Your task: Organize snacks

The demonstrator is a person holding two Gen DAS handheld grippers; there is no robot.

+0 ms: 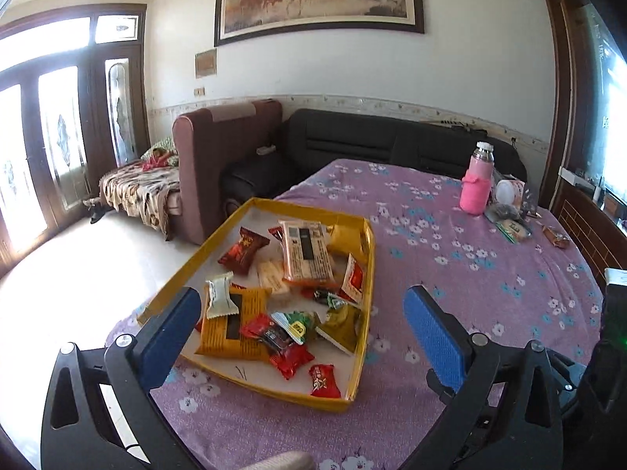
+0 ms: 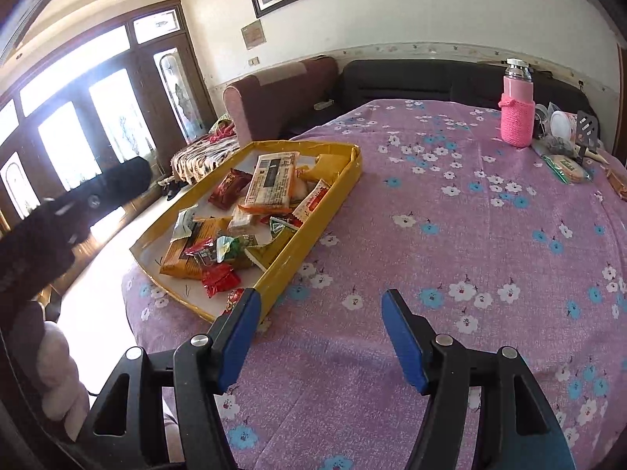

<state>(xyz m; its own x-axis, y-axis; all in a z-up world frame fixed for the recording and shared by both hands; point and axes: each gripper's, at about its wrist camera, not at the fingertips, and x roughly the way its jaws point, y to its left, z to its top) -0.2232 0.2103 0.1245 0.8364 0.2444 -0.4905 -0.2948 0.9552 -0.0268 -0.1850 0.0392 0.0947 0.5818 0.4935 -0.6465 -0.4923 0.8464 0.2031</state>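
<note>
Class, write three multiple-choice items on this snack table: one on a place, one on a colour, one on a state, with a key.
1. Where do most snack packets lie?
A. in the shallow yellow cardboard tray
B. on the sofa
C. on the floor

2. What colour is the knitted sleeve on the bottle?
A. green
B. pink
C. black

3. How is the left gripper?
A. shut on a packet
B. open, holding nothing
C. out of sight

Key: A, packets are piled inside its rim; B, pink wool wraps the bottle; B, its blue pads stand apart, gripping nothing.

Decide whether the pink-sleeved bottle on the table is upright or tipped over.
Upright. The bottle stands on its base on the floral tablecloth, cap on top, in both views.
</note>
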